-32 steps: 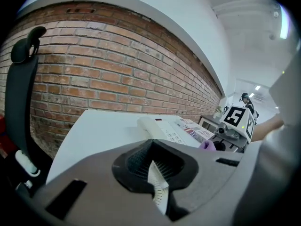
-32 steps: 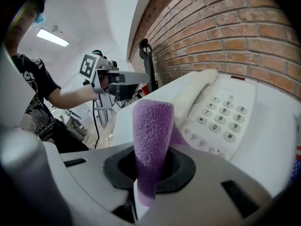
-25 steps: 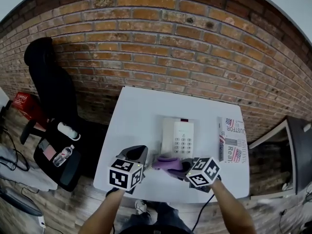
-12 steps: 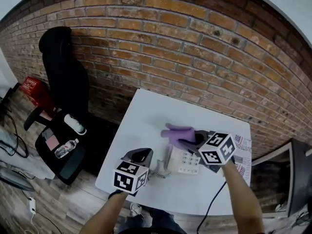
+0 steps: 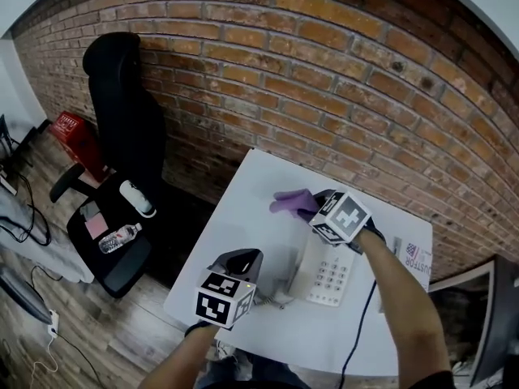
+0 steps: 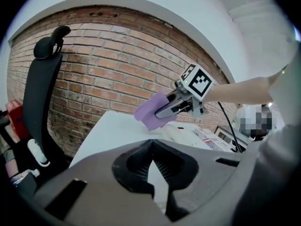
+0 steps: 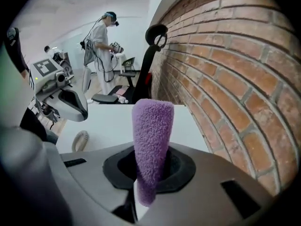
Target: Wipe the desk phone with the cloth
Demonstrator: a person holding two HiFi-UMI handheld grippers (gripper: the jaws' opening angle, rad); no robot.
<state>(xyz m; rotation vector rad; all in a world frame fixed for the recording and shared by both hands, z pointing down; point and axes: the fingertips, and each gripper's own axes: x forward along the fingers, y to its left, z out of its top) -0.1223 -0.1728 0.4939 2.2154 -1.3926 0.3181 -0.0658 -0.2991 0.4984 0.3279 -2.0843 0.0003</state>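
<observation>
A white desk phone [image 5: 328,275] lies on the white table [image 5: 243,209], and it also shows low in the left gripper view [image 6: 181,133]. My right gripper [image 5: 313,207] is shut on a purple cloth [image 5: 290,203] and hovers over the phone's far end, near the brick wall. The cloth [image 7: 151,140] stands straight up out of the right gripper's jaws. My left gripper [image 5: 246,258] sits at the table's near left, left of the phone, with its jaws together and nothing in them. A grey coiled cord [image 5: 276,297] lies between it and the phone.
A black office chair [image 5: 122,128] stands left of the table, with bottles [image 5: 117,237] on its seat. A printed booklet [image 5: 418,259] lies at the table's right edge. The brick wall [image 5: 324,71] runs close behind. A person [image 7: 101,32] stands far off in the room.
My right gripper has carried the cloth from the near side of the phone across to its far end. The left gripper has stayed at the near left, and the head view has swung.
</observation>
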